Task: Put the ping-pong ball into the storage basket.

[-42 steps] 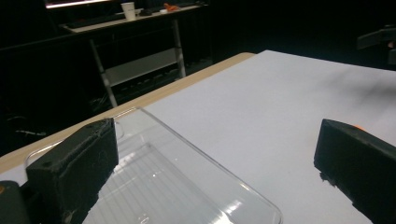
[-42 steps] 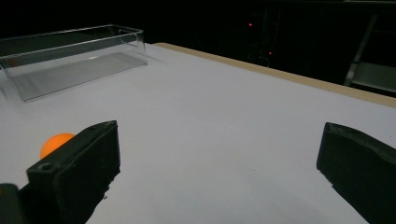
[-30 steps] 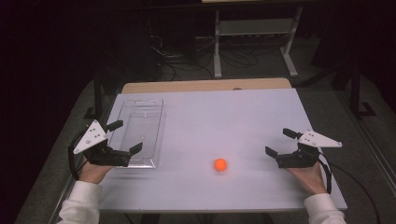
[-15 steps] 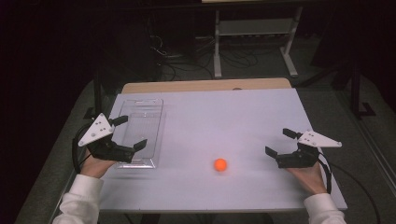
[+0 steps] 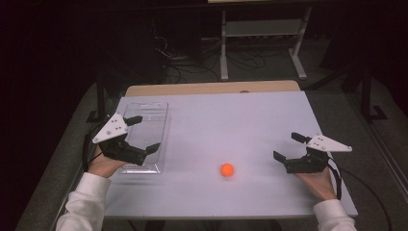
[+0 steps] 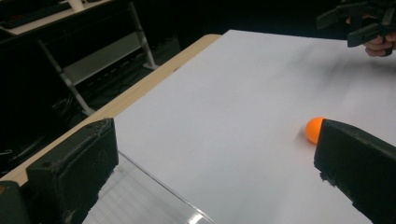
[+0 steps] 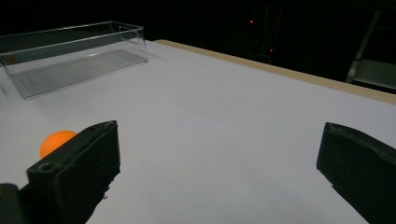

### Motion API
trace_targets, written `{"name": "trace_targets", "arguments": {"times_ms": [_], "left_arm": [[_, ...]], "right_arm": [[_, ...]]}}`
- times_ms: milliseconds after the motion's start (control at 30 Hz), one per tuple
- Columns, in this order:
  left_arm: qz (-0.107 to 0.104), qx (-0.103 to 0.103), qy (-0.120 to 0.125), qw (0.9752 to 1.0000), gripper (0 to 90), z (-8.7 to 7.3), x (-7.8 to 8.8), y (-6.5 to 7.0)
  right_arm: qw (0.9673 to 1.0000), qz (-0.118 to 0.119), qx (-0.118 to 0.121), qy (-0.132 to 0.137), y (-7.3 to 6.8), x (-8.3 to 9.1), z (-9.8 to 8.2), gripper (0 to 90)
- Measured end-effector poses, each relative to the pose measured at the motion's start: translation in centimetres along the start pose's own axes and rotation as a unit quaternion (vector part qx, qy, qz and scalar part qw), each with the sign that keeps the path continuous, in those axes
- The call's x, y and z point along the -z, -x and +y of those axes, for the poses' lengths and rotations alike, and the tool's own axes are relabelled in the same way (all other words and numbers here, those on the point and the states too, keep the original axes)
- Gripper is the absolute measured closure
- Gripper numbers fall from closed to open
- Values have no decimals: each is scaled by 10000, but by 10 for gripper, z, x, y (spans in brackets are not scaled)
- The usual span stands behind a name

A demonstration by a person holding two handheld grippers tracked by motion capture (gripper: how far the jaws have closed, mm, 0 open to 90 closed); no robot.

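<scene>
Orange ball (image 5: 227, 169) looks light and rolly (grab it across the middle), both grippers (image 5: 136, 134) (image 5: 291, 146) wide open, holding nothing

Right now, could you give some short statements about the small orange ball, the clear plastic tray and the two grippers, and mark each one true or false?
1. The small orange ball lies inside the clear plastic tray. False: it rests on the white table, apart from the tray.
2. The left gripper is over the tray with its jaws apart. True.
3. The right gripper is shut on the ball. False: its jaws are open and hold nothing.
4. The tray holds nothing visible. True.
5. In the high view the ball lies between the two grippers. True.
</scene>
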State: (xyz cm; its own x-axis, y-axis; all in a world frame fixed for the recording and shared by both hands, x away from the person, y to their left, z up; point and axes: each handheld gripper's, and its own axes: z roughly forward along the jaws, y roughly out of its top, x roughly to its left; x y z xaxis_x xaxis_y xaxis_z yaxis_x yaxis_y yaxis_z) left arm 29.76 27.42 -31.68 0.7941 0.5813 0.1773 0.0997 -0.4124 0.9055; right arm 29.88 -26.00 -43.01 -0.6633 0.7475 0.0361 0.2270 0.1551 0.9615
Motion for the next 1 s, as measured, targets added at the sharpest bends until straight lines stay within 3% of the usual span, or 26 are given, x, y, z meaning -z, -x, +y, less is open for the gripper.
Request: {"name": "trace_targets", "arguments": {"times_ms": [500, 1000], "left_arm": [[-228, -206, -209, 9993, 0, 13, -14, 6], [-463, -461, -464, 9968, 0, 26, -34, 14]], "right_arm": [[10000, -5, -42, 19, 0, 1, 0, 0], [10000, 10, -9, 4, 0, 0, 0, 0]]}}
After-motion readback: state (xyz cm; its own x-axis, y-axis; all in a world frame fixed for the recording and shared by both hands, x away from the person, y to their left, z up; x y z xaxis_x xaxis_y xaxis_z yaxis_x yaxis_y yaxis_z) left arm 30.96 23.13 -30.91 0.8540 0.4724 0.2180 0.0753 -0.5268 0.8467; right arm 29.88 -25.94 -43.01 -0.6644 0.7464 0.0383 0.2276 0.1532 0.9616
